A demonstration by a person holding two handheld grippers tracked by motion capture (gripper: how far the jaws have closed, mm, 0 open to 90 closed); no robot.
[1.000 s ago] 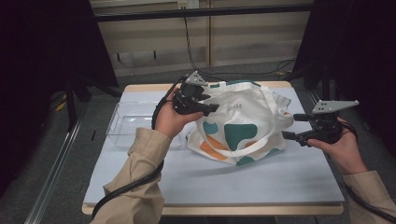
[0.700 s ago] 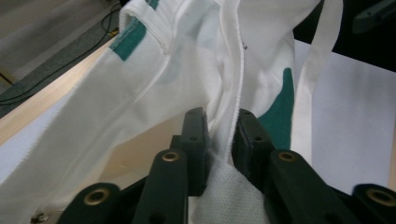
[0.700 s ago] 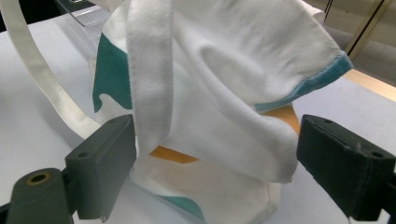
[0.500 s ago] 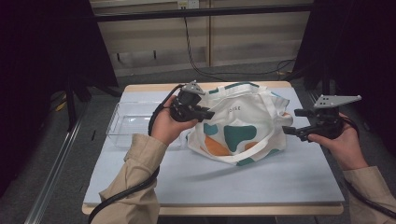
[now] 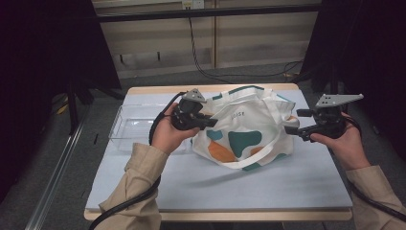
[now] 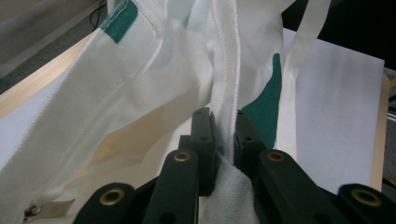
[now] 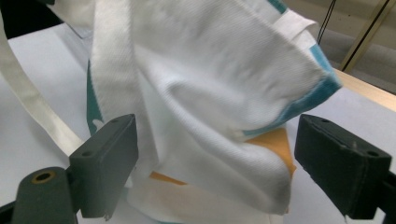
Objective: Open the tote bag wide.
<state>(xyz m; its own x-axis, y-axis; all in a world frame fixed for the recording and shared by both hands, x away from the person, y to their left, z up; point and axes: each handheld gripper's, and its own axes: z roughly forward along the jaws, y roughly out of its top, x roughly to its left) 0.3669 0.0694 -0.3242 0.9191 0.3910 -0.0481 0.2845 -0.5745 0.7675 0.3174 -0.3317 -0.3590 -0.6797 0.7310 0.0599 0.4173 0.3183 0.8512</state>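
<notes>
Soft, light tote bag [image 5: 246, 132] on the counter [image 5: 287, 191]: its seamed rim is pinched by the left hand-held gripper [image 6: 223, 135], whose jaws have just closed; the right hand-held gripper [image 7: 215, 154] is spread around a limp corner, best taken at the hem.

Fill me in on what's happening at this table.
A person is working on a white tote bag on the table with a gripper in each hand. The left gripper has just been closing and now pinches a seam of the bag's fabric between its jaws. The right gripper is open, its jaws set either side of the bag's other end without pressing it. A clear tray sits to the left.
</notes>
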